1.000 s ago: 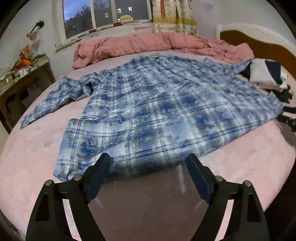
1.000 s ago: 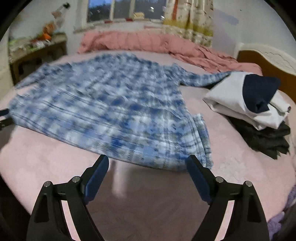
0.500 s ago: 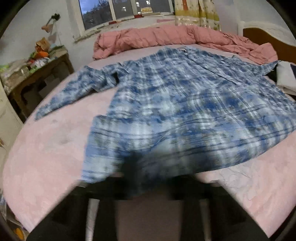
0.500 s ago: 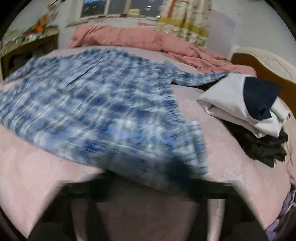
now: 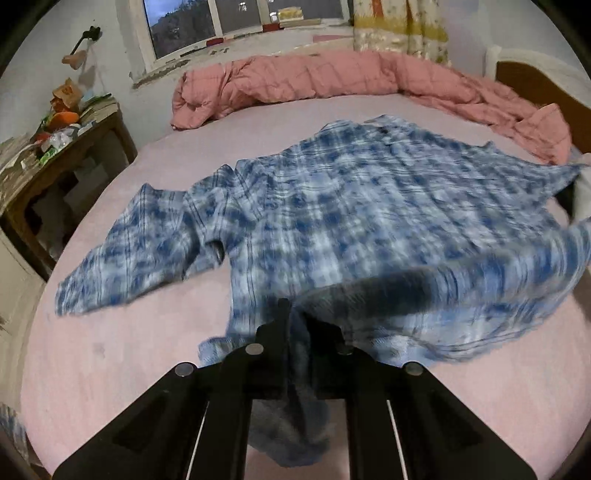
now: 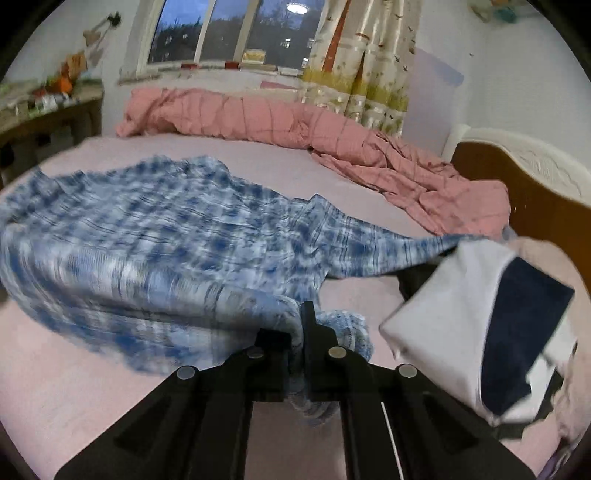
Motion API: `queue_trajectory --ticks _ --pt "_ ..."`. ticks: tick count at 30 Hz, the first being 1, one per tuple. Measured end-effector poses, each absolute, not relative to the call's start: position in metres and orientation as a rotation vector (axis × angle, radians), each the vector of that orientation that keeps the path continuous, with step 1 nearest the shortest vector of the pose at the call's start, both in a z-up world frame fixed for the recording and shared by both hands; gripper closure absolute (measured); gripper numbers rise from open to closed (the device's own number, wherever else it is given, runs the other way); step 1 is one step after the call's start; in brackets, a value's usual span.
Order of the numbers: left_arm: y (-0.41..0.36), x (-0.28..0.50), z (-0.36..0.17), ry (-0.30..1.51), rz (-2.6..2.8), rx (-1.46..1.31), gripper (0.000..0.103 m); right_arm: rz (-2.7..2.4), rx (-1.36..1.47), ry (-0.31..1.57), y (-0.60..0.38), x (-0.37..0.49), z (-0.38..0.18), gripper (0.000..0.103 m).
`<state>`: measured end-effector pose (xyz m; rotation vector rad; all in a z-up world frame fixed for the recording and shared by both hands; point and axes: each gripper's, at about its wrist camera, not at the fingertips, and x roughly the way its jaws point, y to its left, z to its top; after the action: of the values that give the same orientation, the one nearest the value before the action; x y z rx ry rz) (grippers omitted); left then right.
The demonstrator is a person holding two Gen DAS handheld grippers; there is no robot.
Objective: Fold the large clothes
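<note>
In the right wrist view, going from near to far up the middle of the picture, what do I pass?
Right gripper shut on the shirt hem → blue plaid shirt → bare pink sheet → rolled pink quilt → window.

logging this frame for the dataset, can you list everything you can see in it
plaid shirt: one, blue and white, spread on the bed, near hem lifted
bed sheet: one, pale pink, under the shirt
quilt: one, salmon pink, bunched along the far edge
folded clothes: one pile, white, navy and black, right of the shirt
side table: one, brown, cluttered, left of the bed
curtain: one, patterned, by the window
left gripper: black, shut on the hem
right gripper: black, shut on the hem
</note>
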<state>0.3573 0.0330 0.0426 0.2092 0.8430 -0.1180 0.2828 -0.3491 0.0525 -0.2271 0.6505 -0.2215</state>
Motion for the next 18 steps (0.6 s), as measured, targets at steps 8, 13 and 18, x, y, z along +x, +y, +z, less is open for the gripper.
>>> queue_trajectory --ticks 8,13,18 --pt "0.026 0.414 0.015 0.856 -0.107 0.156 0.095 -0.230 -0.162 0.744 -0.366 0.354 0.016 0.097" --pt "0.035 0.426 -0.010 0.899 -0.087 0.067 0.091 -0.198 -0.113 0.781 -0.372 0.378 -0.008 0.097" --pt "0.038 0.419 -0.020 0.856 -0.096 0.084 0.052 -0.171 -0.069 0.747 -0.379 0.374 -0.009 0.097"
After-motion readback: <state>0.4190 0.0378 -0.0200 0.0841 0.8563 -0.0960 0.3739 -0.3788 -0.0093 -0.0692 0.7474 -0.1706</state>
